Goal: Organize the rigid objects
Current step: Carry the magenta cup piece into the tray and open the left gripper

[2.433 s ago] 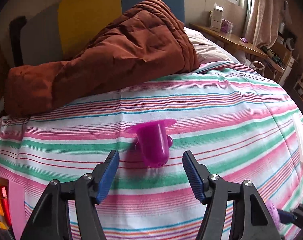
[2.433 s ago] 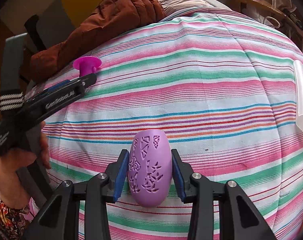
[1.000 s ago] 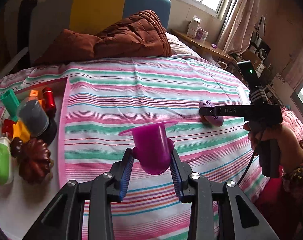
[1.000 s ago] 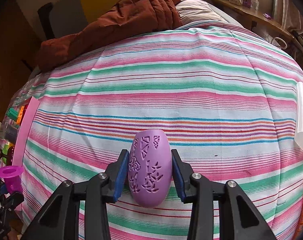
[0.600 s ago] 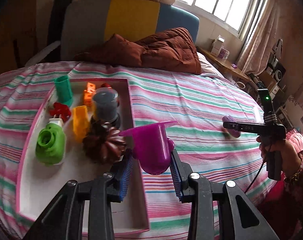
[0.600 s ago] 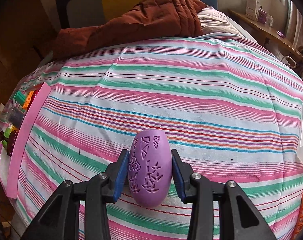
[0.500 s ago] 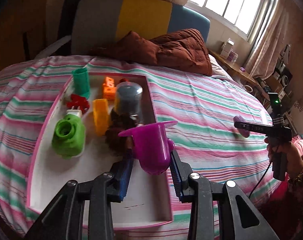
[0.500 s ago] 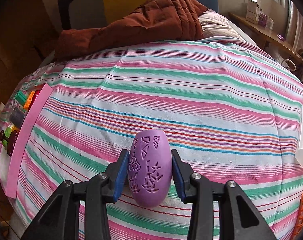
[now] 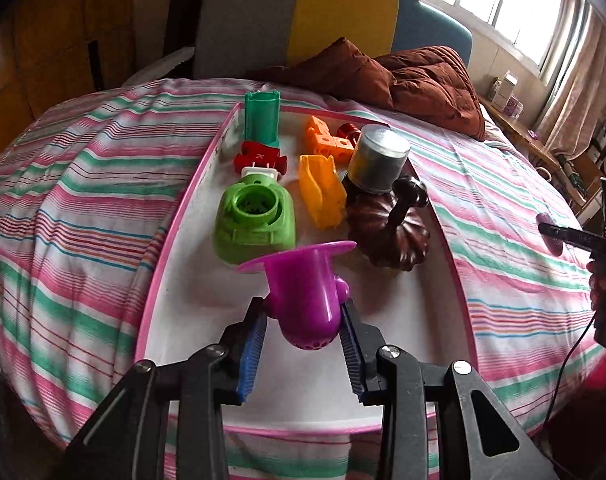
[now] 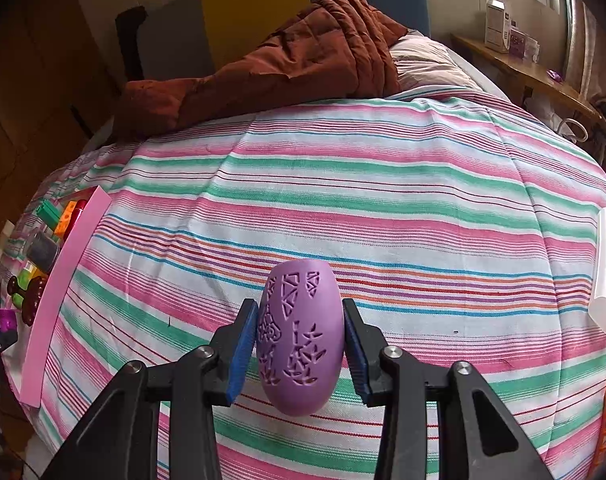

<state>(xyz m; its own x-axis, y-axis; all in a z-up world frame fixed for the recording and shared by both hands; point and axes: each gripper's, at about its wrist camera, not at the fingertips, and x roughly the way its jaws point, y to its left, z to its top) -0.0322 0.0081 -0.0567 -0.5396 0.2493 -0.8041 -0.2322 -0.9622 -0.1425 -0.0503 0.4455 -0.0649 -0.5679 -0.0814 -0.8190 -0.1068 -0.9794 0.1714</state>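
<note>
The left tongs (image 9: pixel 303 344) are clamping a magenta funnel-shaped cup (image 9: pixel 305 292) between their blue pads, its flared rim pointing away and tilted, its perforated round end near the camera. The cup is hanging over the near, bare half of a white tray with a pink rim (image 9: pixel 159 264) that is lying on the striped bed cover (image 9: pixel 83 208).

The far half of the tray is holding the crowd: a green block with a round opening (image 9: pixel 255 220), a yellow piece (image 9: pixel 321 190), a brown pumpkin-shaped piece (image 9: pixel 391 232) close to the right rim, a grey cylinder (image 9: pixel 377 164), an orange block (image 9: pixel 327 140), a red piece (image 9: pixel 261 158) and a teal tube (image 9: pixel 262 122) standing at the far edge. White floor is lying open between the green block and the tray's near rim.

The right tongs (image 10: pixel 299 344) are gripping a lilac egg-shaped shell with cut-out patterns (image 10: pixel 299 340), held over a wide, bare stretch of bed cover. A translucent white tube (image 10: pixel 605 268) is lying at the bed's right edge, well apart, and a brown quilt (image 10: pixel 287 60) is bunched at the head.
</note>
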